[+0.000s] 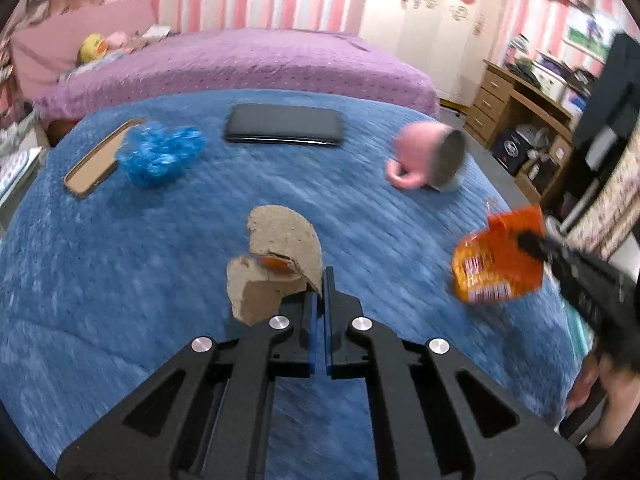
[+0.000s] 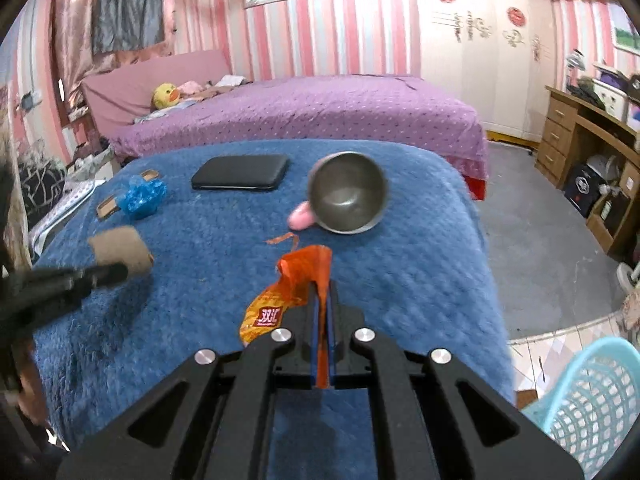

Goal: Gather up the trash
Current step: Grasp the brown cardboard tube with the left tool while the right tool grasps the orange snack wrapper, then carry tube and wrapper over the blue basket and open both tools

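My left gripper (image 1: 319, 280) is shut on a torn brown cardboard piece (image 1: 276, 264) and holds it above the blue blanket (image 1: 160, 240). It shows at the left of the right wrist view (image 2: 120, 254). My right gripper (image 2: 325, 292) is shut on an orange snack wrapper (image 2: 288, 296), lifted over the blanket; it shows at the right of the left wrist view (image 1: 500, 264). A crumpled blue plastic bag (image 1: 160, 156) lies at the far left beside a flat cardboard strip (image 1: 100, 160). A small orange scrap (image 2: 284, 238) lies near the mug.
A pink mug (image 2: 346, 196) lies on its side on the blanket. A black phone-like case (image 2: 240, 178) lies at the back. A light blue mesh basket (image 2: 588, 400) stands on the floor at lower right. A purple bed (image 2: 320, 116) and wooden desk (image 2: 588, 136) are beyond.
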Demonstrator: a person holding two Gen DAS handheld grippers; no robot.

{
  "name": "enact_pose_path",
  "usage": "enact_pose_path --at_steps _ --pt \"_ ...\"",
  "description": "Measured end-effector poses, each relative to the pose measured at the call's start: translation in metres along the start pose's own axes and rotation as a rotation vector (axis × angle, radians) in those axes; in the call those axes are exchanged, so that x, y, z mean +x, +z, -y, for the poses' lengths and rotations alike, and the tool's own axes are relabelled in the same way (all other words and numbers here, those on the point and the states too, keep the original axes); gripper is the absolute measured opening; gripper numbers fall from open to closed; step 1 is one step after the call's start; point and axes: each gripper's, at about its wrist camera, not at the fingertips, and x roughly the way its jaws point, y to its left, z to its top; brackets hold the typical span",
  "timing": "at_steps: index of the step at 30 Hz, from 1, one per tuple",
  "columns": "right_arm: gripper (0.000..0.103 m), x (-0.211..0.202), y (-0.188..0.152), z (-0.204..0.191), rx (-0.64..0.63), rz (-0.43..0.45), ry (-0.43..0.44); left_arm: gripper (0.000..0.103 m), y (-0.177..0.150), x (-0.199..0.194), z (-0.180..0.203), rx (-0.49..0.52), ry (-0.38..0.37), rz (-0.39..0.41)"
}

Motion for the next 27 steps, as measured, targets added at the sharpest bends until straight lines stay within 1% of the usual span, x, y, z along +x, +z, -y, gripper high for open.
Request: enact_pose_path --at_steps 2,4,12,16,22,24,27 --pt "0.003 -0.013 -0.005 0.014 0.035 0.009 -0.01 0.001 -0.009 -0.006 0.017 0.046 0.002 0.012" --pt "0.003 -0.023 -0.011 0.028 0.063 0.012 -0.022 0.001 -0.015 -0.011 0.033 0.081 -0.01 0.023" --pt "0.003 -0.072 -0.033 0.079 0.102 0.035 -0.107 0.001 -0.015 -0.033 0.082 0.15 -0.073 0.079" --pt "0.003 -0.101 -0.042 0.114 0.106 0.046 -0.176 0.001 -0.016 -0.043 0.117 0.172 -0.133 0.107" --pt "0.003 -0.149 -0.058 0.173 0.155 0.082 -0.275 0.001 -0.026 -0.054 0.186 0.233 -0.241 0.159" --pt "0.003 -0.163 -0.063 0.19 0.165 0.089 -0.304 0.001 -0.029 -0.055 0.208 0.255 -0.262 0.168" --pt "0.003 -0.177 -0.071 0.213 0.181 0.093 -0.344 0.001 -0.037 -0.053 0.243 0.29 -0.302 0.153"
